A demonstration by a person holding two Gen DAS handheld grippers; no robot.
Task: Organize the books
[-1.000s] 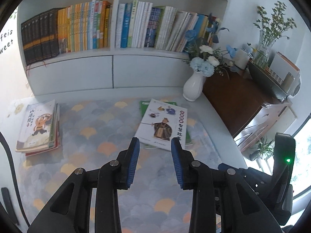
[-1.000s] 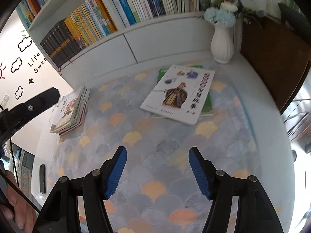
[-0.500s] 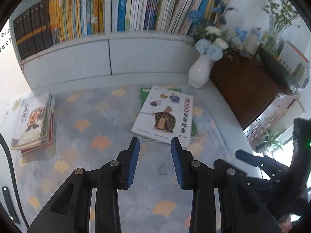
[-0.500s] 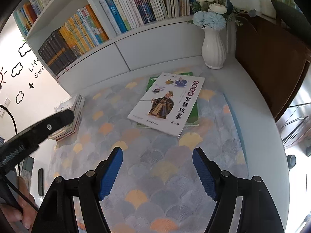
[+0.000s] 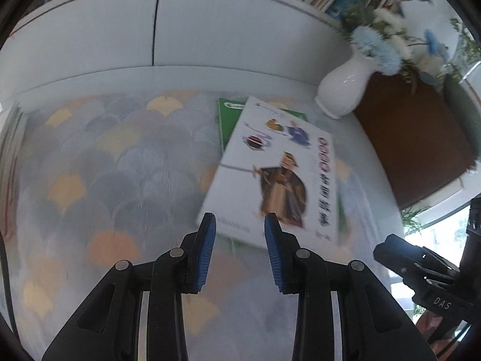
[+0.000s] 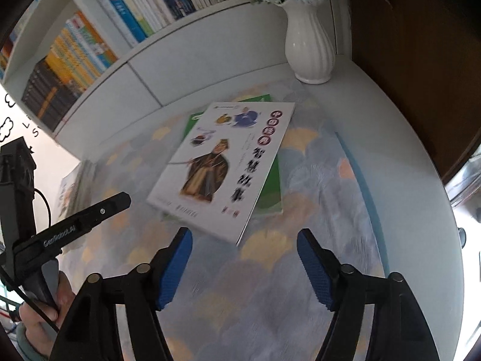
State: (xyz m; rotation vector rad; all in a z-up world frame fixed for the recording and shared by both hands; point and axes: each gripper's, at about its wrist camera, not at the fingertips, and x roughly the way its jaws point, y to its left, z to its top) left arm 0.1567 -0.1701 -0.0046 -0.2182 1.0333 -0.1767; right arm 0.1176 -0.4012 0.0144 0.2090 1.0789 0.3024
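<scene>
Both grippers have been brought down much closer to the white book (image 5: 270,177), which is lying on a green book (image 6: 270,186) on the patterned mat (image 5: 120,165). The left gripper (image 5: 239,225) is kept narrow with nothing held, its tips right at the book's near edge. The right gripper (image 6: 244,240) is seen closing from wide, nothing between the jaws.

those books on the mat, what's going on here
A person holds a gripper in each hand over a patterned mat. Both the left gripper and the right gripper hover near the close edge of a white picture book, which lies on a green book. Neither grips anything; the right jaws are closing on air. A book stack sits at the mat's left.
</scene>
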